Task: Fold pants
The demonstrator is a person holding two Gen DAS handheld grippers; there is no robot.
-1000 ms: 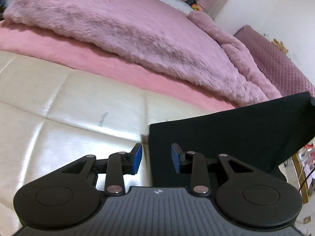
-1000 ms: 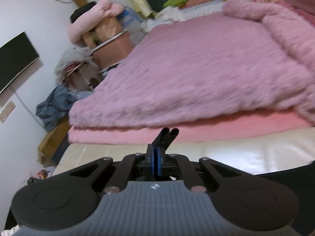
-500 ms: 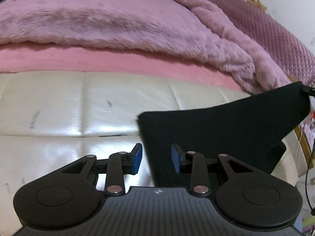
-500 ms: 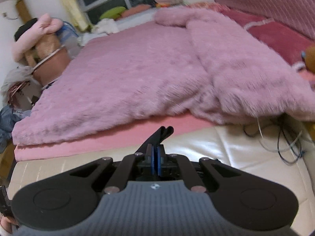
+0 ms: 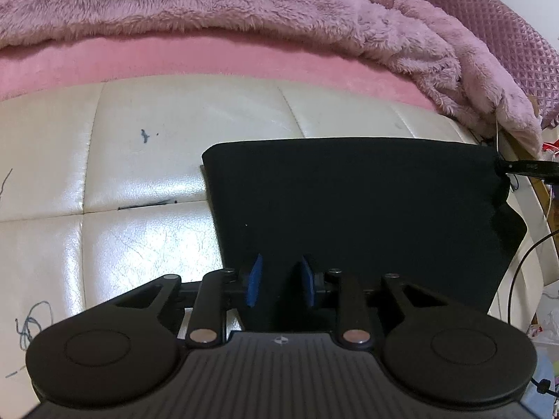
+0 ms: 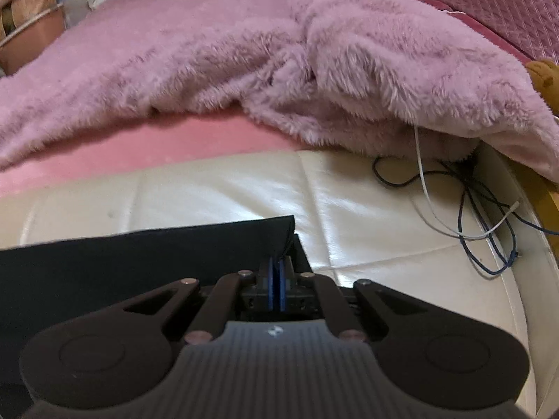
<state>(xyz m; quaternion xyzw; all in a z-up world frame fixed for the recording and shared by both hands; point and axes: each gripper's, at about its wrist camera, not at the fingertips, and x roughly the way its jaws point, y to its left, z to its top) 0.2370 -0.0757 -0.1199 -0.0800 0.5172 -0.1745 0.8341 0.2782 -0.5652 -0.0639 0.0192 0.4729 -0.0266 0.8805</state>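
Black pants (image 5: 353, 206) lie spread on the cream leather bench (image 5: 139, 181), with their near part running under the left gripper (image 5: 279, 281). That gripper's blue pads (image 5: 254, 279) stand apart over the dark cloth; whether they touch it is hard to judge, black on black. At the far right corner of the pants, the right gripper (image 5: 531, 167) pokes in from the frame edge, mostly cut off. In the right wrist view, the right gripper (image 6: 277, 284) has its jaws pressed together on that raised corner of the pants (image 6: 139, 262). The fluffy pink blanket (image 6: 244, 52) fills the background. Tangled cables (image 6: 468, 209) lie on the bench, their ends hidden beneath the blanket.
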